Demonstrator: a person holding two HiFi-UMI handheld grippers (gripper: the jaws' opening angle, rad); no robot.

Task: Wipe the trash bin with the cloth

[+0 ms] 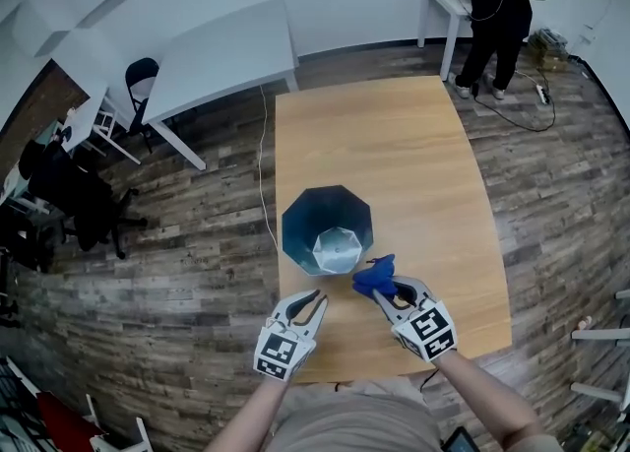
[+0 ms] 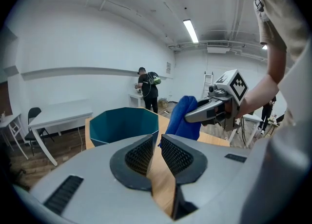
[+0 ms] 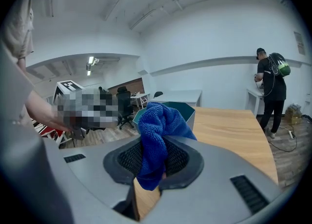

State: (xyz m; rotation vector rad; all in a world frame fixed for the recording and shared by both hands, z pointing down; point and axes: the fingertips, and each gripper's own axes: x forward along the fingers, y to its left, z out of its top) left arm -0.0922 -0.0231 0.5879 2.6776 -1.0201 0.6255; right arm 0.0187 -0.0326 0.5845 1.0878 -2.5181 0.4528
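— Where is there room on the tabletop [image 1: 394,145]?
— The whole far half lies bare, and so does a broad strip along the right edge.
— And in the way?
— The bin [image 1: 327,228], close to the left edge and nearer the near edge, with its mouth open upward. Only a thin strip of top runs past its left side.
— On the near side?
— The left gripper [image 1: 313,300] and right gripper [image 1: 386,290] sit between the bin and the near edge. The cloth [image 1: 375,273] is just beside the bin's near right side.
— Off the top?
— A white table [image 1: 226,56] lies past the far left corner and a person [image 1: 495,7] past the far right, both well apart.
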